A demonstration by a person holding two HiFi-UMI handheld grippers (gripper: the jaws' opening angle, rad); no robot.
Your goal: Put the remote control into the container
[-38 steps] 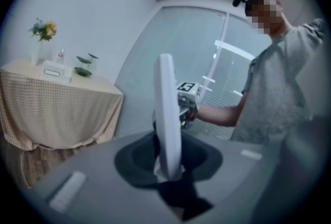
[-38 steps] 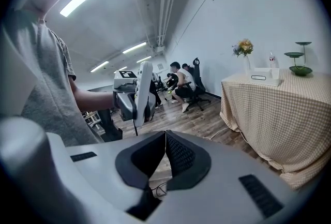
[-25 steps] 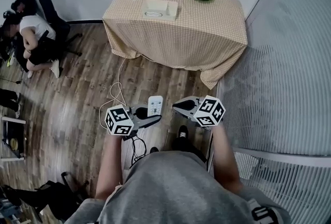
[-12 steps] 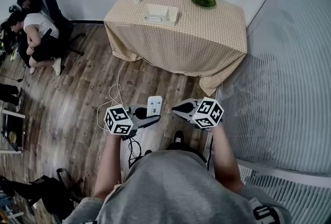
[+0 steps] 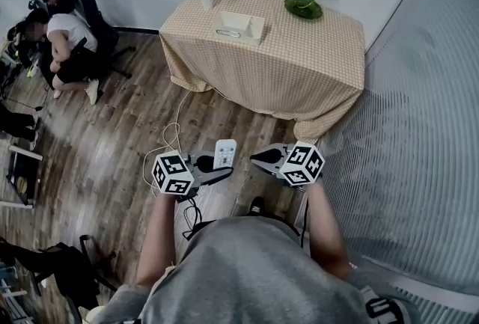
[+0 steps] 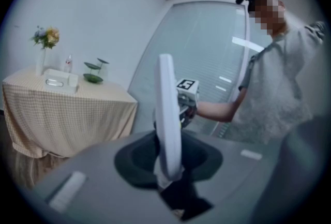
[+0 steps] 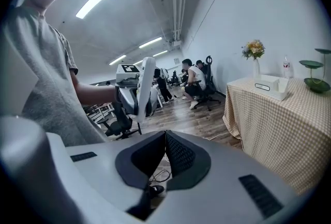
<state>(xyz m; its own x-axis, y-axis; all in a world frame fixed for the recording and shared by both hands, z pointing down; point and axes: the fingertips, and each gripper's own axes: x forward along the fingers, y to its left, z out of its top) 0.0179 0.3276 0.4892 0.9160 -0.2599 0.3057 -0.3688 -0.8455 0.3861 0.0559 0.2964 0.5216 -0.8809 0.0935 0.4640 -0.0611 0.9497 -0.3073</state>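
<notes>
Ahead on the checked table (image 5: 299, 60) sits the container (image 5: 239, 25), well beyond my left gripper (image 5: 222, 170) pinching the remote control (image 5: 224, 153) lengthwise toward it, right gripper (image 5: 256, 158) pressed together, empty.

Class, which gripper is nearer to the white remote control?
Left. The left gripper clamps the white remote control; the right gripper sits beside it, apart.
</notes>
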